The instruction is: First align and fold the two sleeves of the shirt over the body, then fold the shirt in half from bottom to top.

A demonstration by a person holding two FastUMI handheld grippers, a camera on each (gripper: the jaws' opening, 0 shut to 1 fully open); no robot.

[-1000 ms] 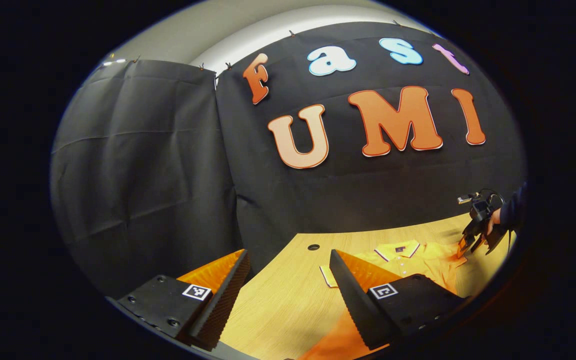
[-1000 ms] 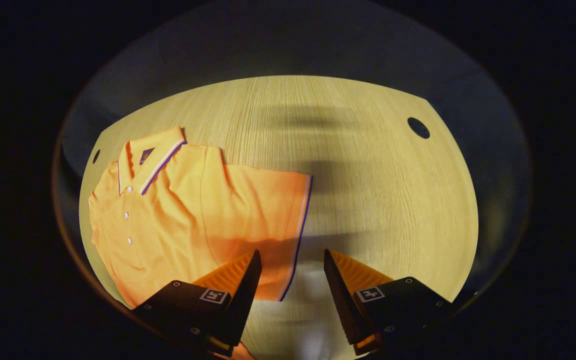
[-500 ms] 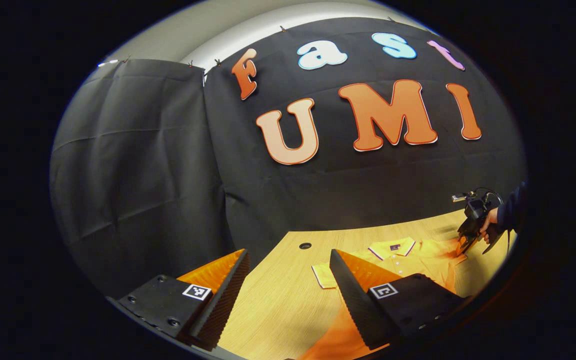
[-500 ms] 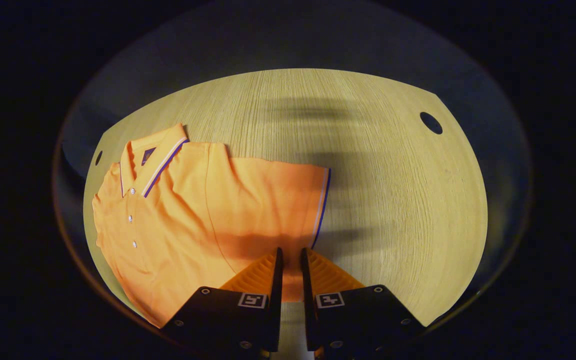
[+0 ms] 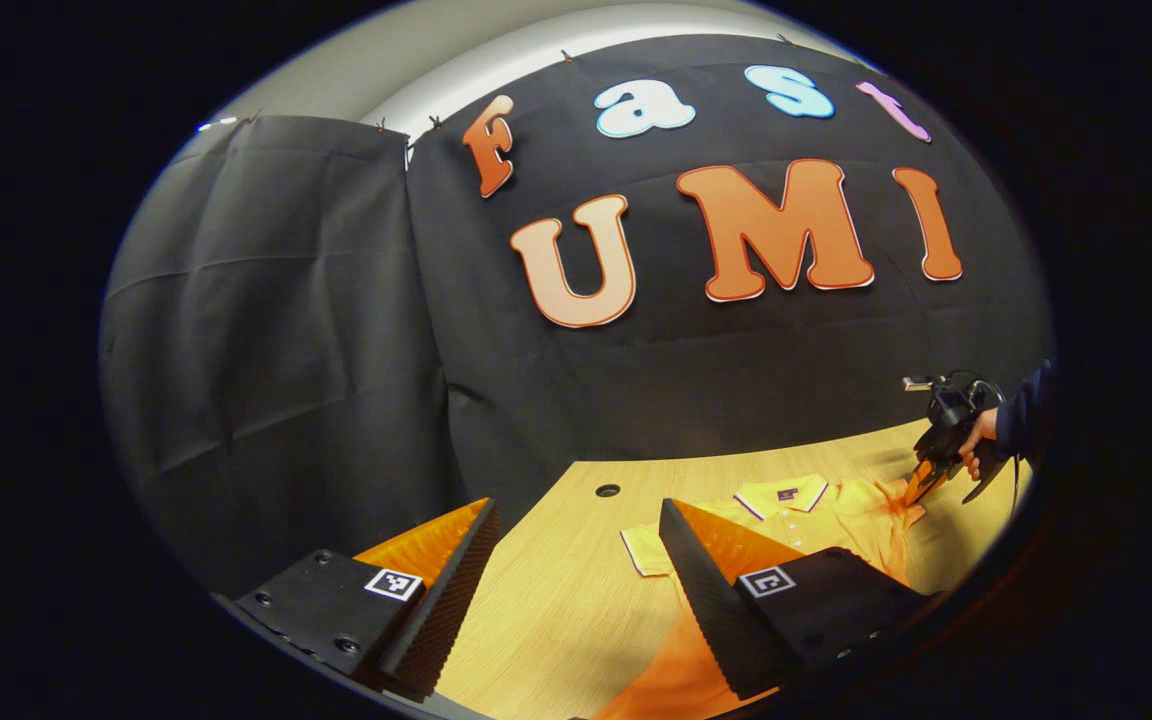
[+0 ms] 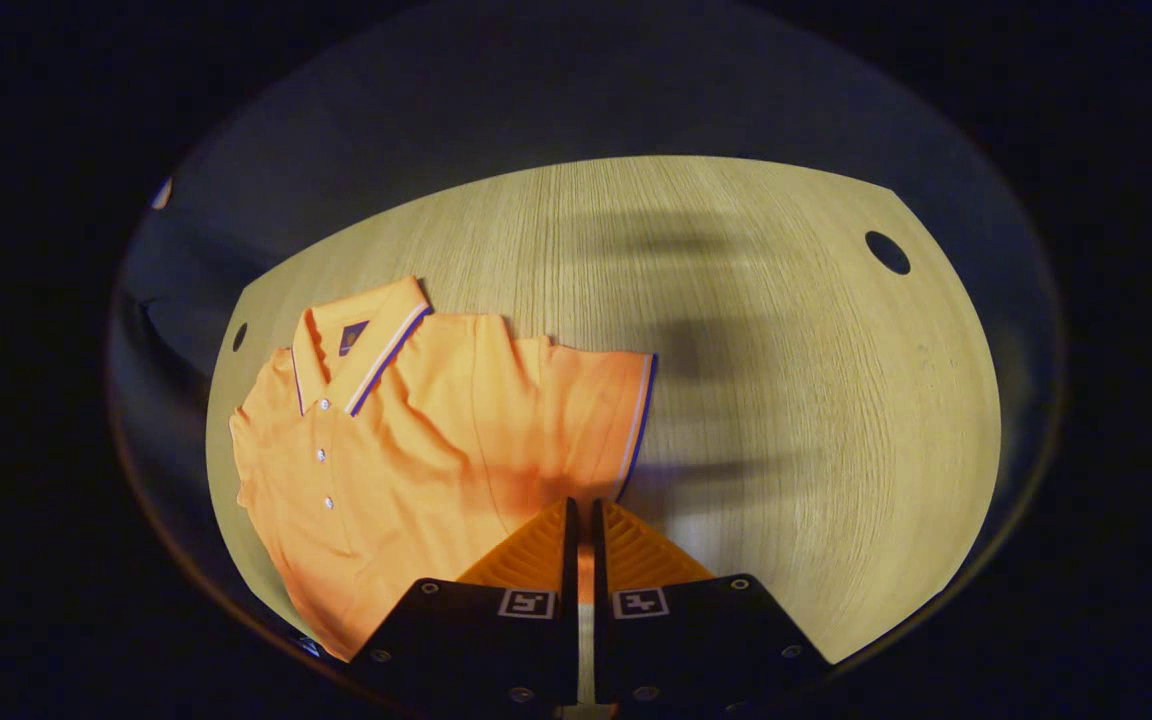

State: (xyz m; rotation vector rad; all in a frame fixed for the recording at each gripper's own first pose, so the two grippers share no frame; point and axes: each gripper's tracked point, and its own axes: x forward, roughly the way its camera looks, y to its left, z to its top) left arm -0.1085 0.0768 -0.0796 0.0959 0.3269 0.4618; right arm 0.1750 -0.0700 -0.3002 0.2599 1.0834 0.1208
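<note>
One orange shirt (image 6: 386, 450) lies on the table (image 6: 786, 400) — one collar (image 6: 361, 345) with striped trim, three small buttons running down the placket, and two short sleeves. In the right gripper view the shirt sits on the left part of the table, collar toward the far left corner, its long axis running from that collar down toward the near edge. The sleeve (image 6: 586, 420) on my right side reaches out sideways, its striped cuff marking the end.

My right gripper (image 6: 583, 540) has its two fingers drawn together to a thin slit, with orange sleeve cloth pinched between them just below the cuff. To the right of the sleeve the wood is bare all the way to the rim, broken by one round hole (image 6: 886, 252) near the far corner; a second hole (image 6: 239, 336) sits by the collar.

My left gripper (image 5: 576, 560) hangs with its fingers spread wide and nothing between them, over the near left part of the table. In the left gripper view the other sleeve (image 5: 646, 550) lies flat beside the right finger, bare wood reaching leftward to the table edge.
</note>
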